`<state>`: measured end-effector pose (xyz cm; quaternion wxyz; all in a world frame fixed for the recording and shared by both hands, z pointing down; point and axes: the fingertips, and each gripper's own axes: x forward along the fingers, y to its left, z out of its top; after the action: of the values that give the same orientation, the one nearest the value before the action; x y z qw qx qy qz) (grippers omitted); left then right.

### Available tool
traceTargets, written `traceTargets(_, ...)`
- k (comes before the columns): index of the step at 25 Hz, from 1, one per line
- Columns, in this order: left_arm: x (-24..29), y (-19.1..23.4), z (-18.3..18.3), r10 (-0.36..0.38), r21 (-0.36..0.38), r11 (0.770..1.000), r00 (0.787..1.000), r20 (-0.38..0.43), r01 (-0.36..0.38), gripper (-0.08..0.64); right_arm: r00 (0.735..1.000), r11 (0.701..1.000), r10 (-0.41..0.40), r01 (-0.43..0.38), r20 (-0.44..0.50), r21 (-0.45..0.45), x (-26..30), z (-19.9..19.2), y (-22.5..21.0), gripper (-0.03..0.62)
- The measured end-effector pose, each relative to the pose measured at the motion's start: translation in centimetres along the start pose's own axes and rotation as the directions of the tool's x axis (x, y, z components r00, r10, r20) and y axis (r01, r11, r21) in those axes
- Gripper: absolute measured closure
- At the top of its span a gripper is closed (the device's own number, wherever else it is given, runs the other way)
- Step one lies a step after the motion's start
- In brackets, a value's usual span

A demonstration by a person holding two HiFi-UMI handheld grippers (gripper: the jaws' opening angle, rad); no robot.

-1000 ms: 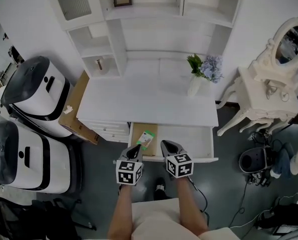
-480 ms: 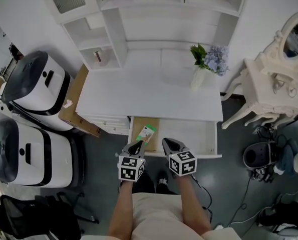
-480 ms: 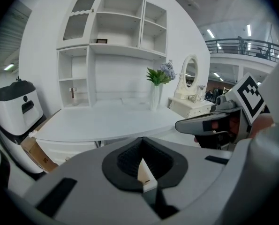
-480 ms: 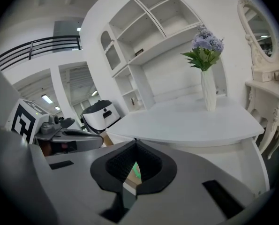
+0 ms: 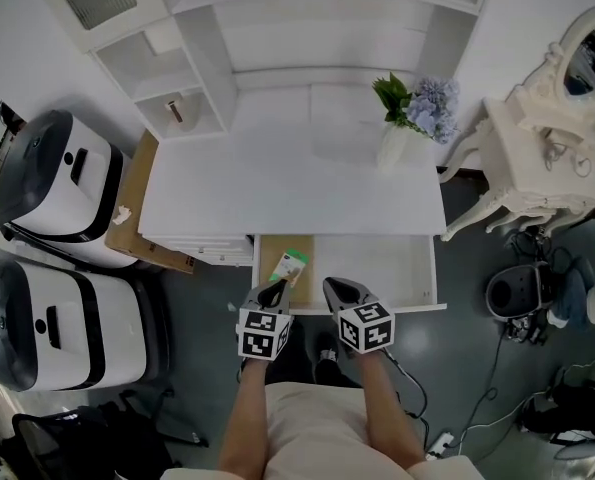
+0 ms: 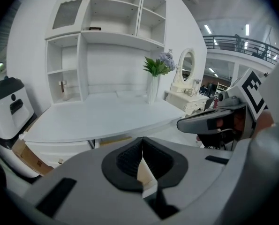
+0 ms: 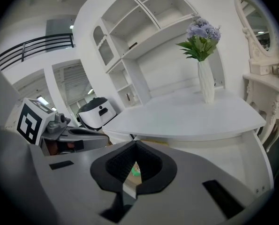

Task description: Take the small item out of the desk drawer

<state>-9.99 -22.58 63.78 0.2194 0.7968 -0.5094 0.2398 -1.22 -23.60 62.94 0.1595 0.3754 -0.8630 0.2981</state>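
The desk drawer [image 5: 407,270] stands pulled out under the white desk top [image 5: 287,193]. A small green-and-white packet [image 5: 291,265] lies in its left end on a brown base. My left gripper [image 5: 274,293] hovers at the drawer's front edge just below the packet, jaws shut and empty. My right gripper [image 5: 336,290] is beside it to the right, also shut with nothing held. In the left gripper view the left gripper [image 6: 142,140] has its pads together. In the right gripper view a bit of the green packet [image 7: 136,171] shows through the slit below the right gripper [image 7: 136,142].
A vase of flowers [image 5: 409,128] stands at the desk's back right, open shelves [image 5: 177,108] behind. Two white-and-black machines [image 5: 47,178] [image 5: 52,326] and a cardboard box [image 5: 127,208] sit left. A white dressing table [image 5: 547,158], a black bin [image 5: 512,318] and cables lie right.
The head view has shifted a little over the desk. Both grippers stay shut at the drawer's front edge; the packet has not moved.
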Motion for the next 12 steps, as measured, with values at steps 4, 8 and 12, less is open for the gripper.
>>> traceTargets(4,1.8,0.8,-0.4,-0.021,-0.001,1.000,0.999,-0.035,0.021,0.512,1.000,1.000,-0.013,0.013,-0.018,0.025,0.9,-0.6,-0.8,0.568)
traceTargets(8,3.4,1.3,-0.9,-0.048,-0.001,0.999,0.996,-0.076,0.048,0.463,0.999,0.998,-0.033,0.035,-0.030,0.047,1.6,-1.0,-1.8,0.569)
traceTargets(12,4.9,1.3,-2.0,-0.074,0.001,0.997,0.989,-0.125,0.075,0.399,0.998,0.997,-0.050,0.052,-0.041,0.061,2.0,-1.4,-2.8,0.569)
